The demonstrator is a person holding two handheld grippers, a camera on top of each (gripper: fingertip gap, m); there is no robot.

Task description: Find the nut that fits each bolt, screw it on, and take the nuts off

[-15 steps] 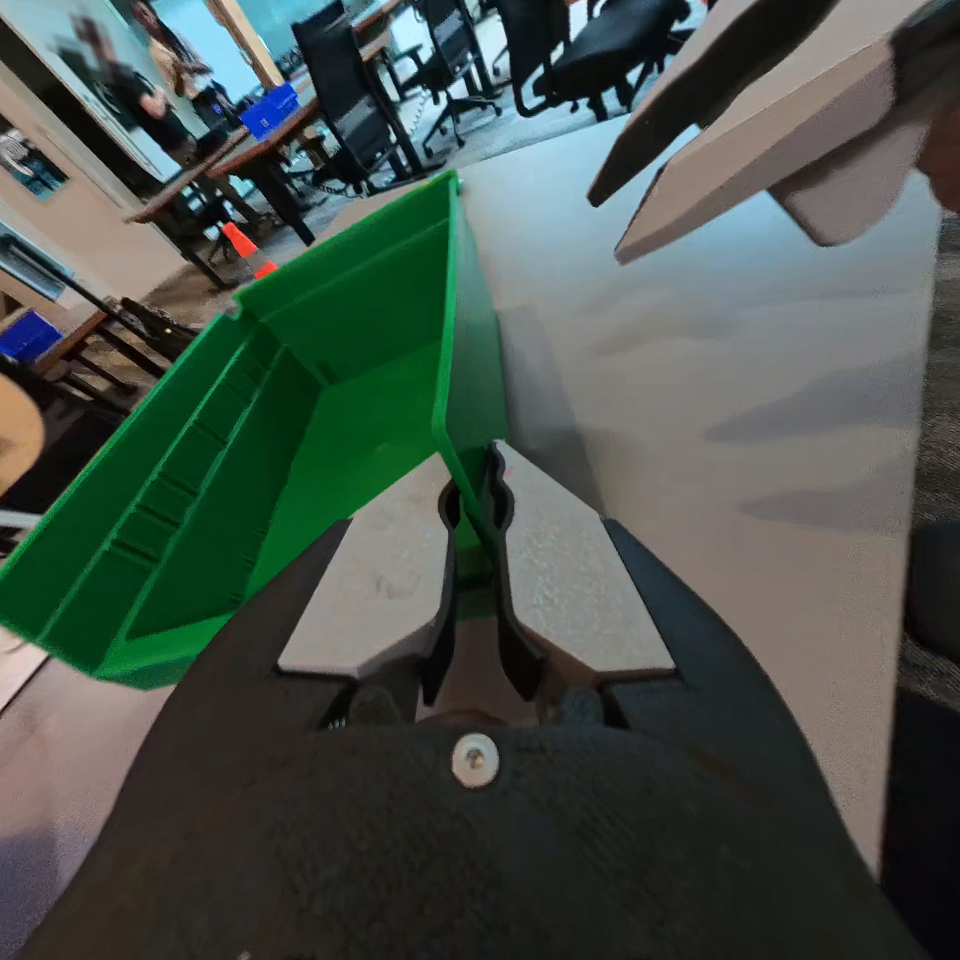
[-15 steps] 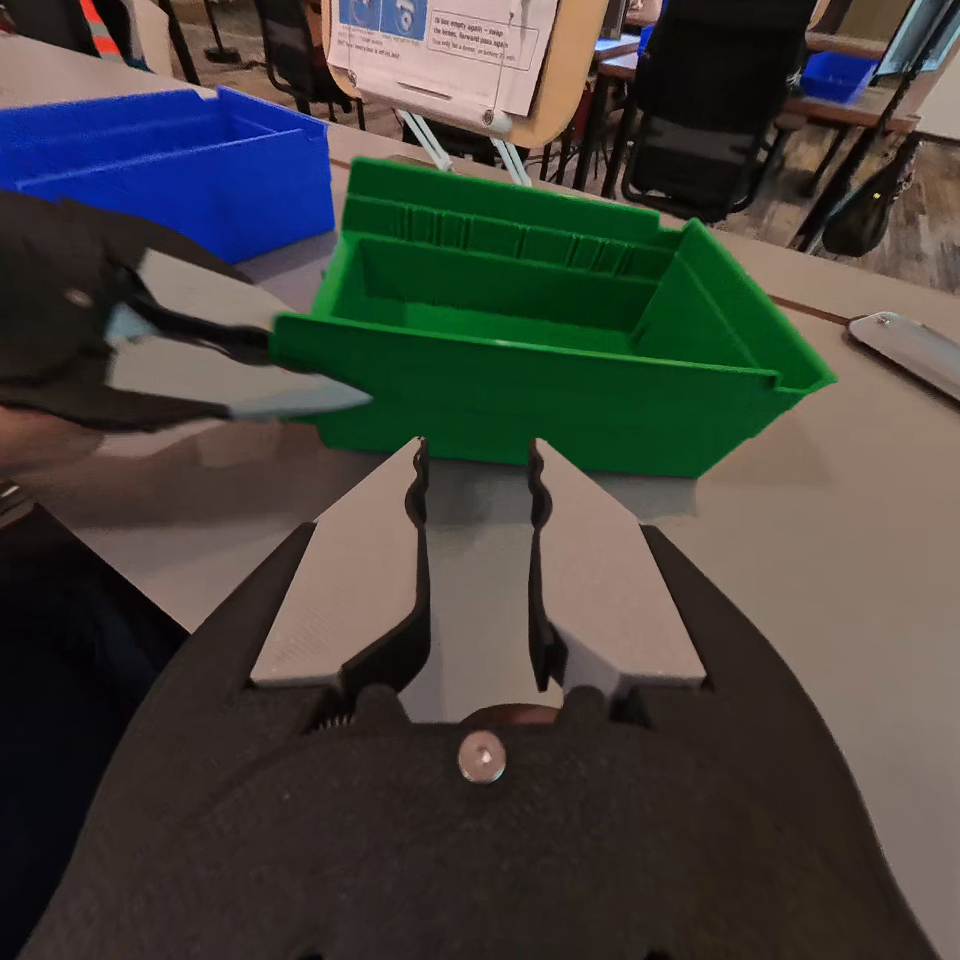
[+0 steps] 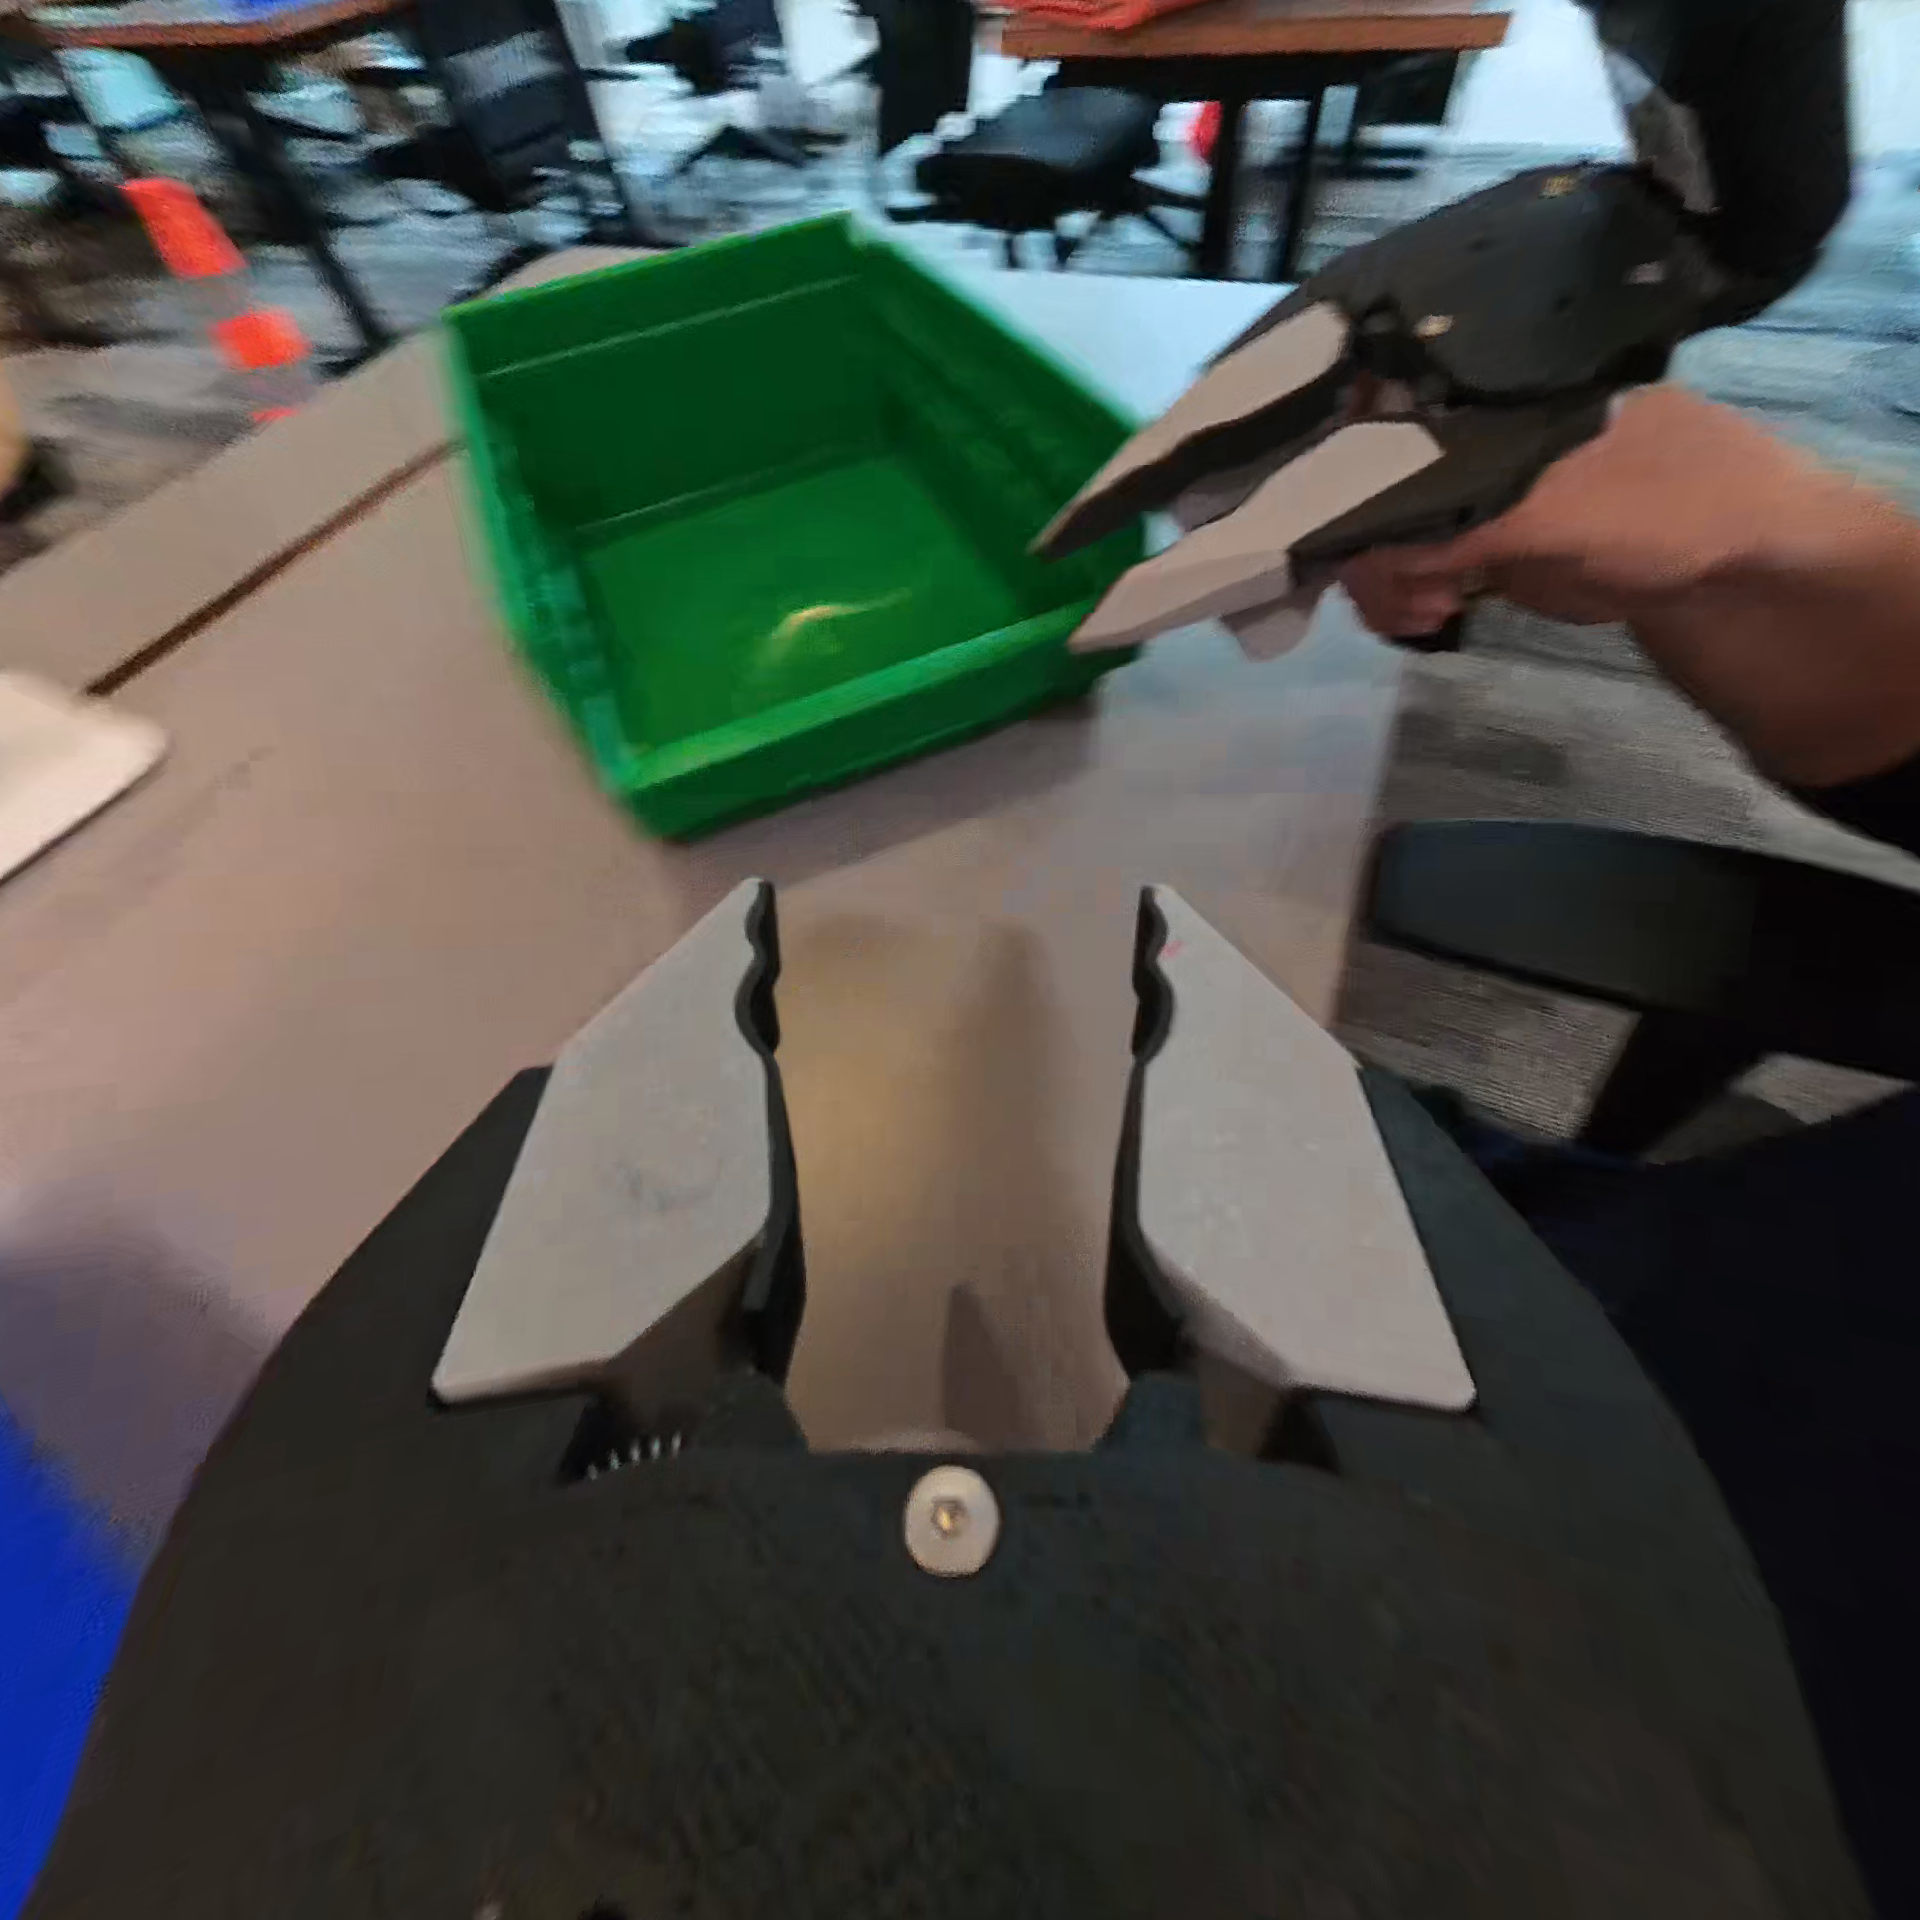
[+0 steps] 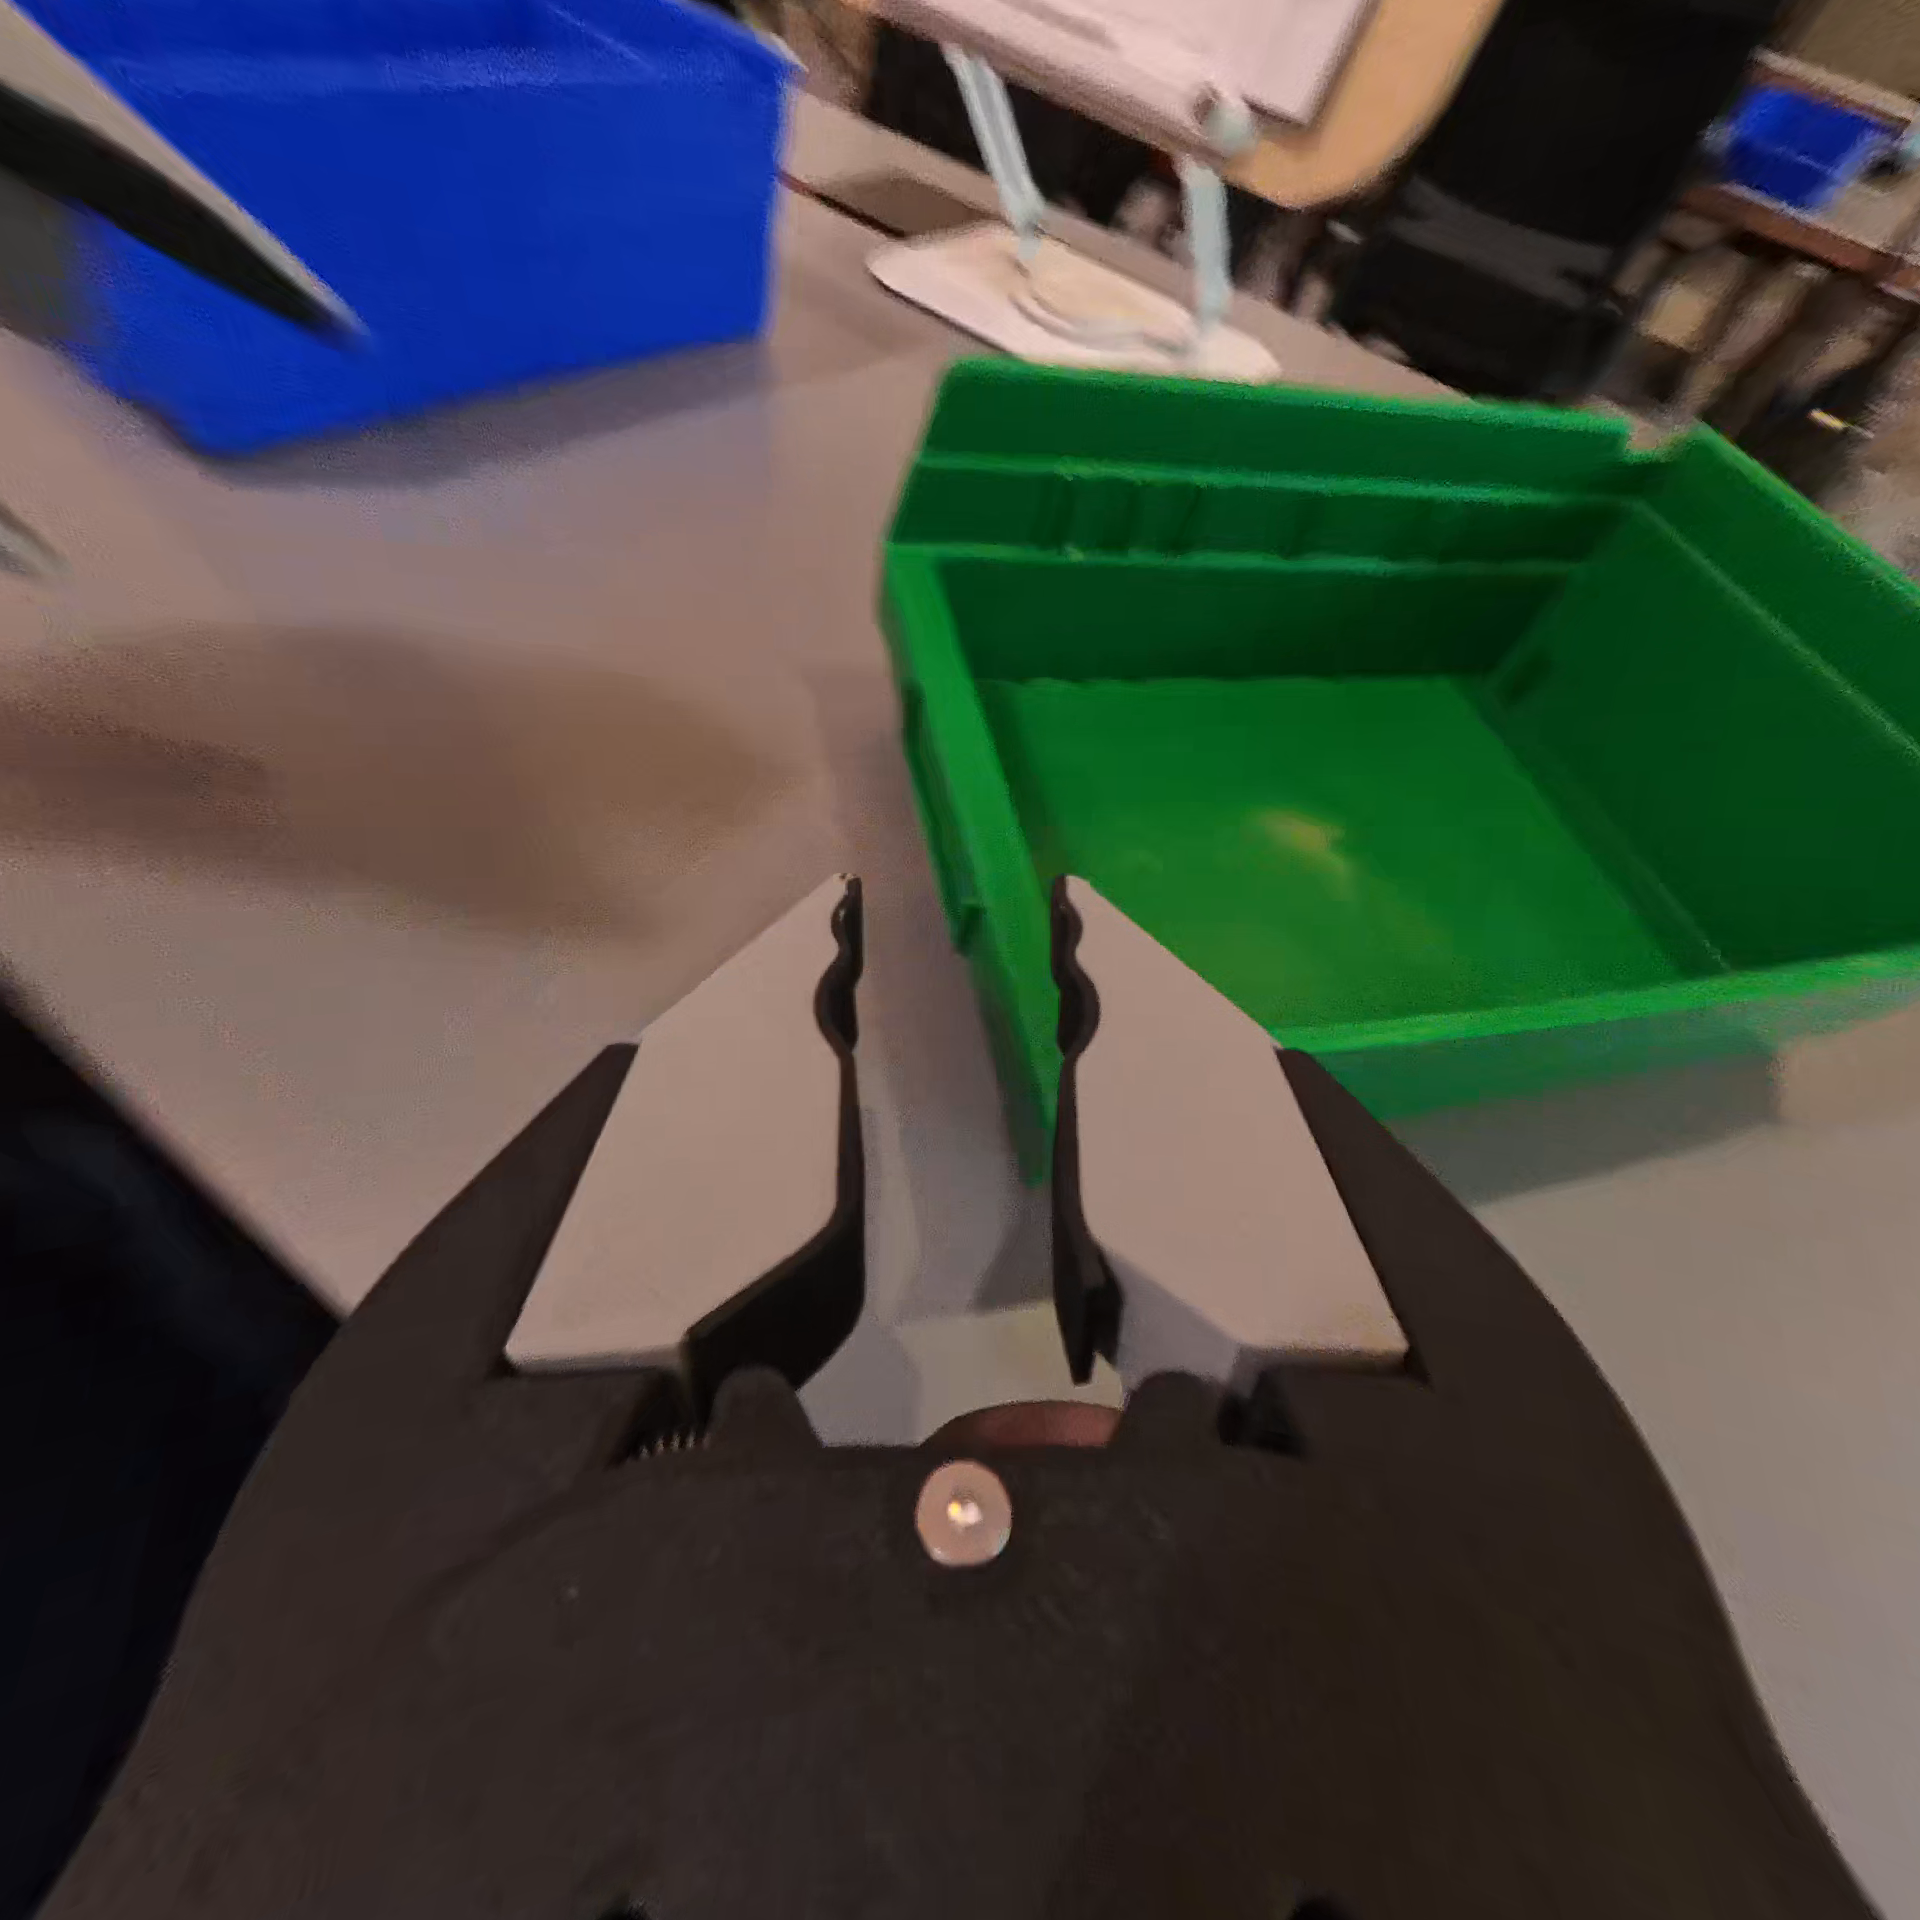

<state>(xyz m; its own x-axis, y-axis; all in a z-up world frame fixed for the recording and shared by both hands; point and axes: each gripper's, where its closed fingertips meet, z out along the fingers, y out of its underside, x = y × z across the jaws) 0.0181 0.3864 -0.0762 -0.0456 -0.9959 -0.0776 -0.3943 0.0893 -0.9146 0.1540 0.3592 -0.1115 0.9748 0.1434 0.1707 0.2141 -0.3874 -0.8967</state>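
Left gripper [image 3: 951,935]: jaws wide, empty. Right gripper [image 4: 954,914]: jaws narrowly parted, empty. No nuts or bolts visible. Green bin [image 4: 977,831] empty, at 1 o'clock from right gripper, nearer to it; long axis across the right wrist view.

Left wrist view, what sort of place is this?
Probably an open office or lab workspace: black office chairs and wooden desks stand on grey carpet behind the grey table, which holds a green plastic parts bin.

Bin [image 4: 1247,499] (on table [image 4: 520,1039]) right of crate [image 4: 468,208]
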